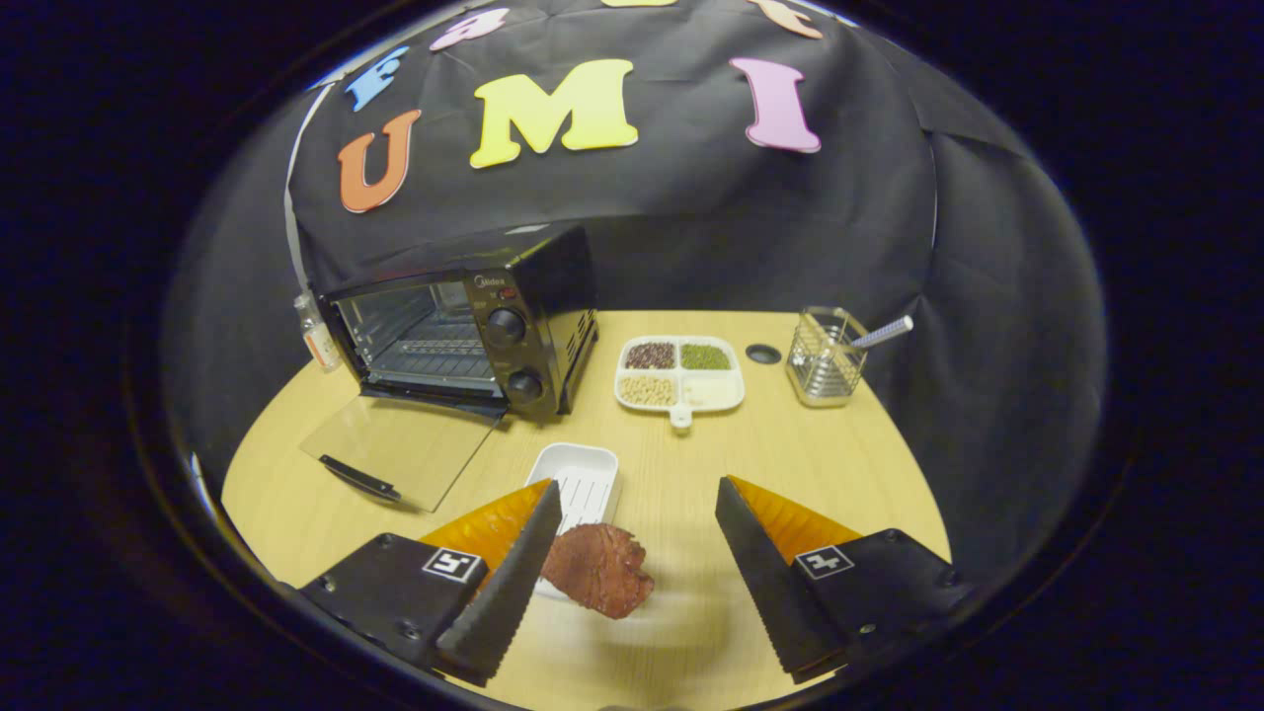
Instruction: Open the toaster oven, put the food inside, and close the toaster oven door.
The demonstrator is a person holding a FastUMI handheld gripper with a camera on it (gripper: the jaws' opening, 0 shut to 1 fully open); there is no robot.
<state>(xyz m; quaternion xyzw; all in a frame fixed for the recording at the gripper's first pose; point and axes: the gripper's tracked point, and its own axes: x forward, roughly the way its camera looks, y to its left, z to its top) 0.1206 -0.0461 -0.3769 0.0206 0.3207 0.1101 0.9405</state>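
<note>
The black toaster oven (464,331) stands at the back left of the wooden table (839,464). Its glass door (400,449) is folded down flat onto the table, and the wire rack inside is bare. A reddish-brown piece of meat (597,570) sits between my fingers, right beside the left finger's inner face and well apart from the right one. It overlaps the near end of a small white tray (583,479). My gripper (637,486) is open wide, and only the left finger could be touching the meat.
A white divided dish (679,372) of beans lies right of the oven, with a wire holder (825,357) holding a stick beyond it. A small bottle (318,336) stands at the oven's left side. A black grommet (762,353) is set in the tabletop.
</note>
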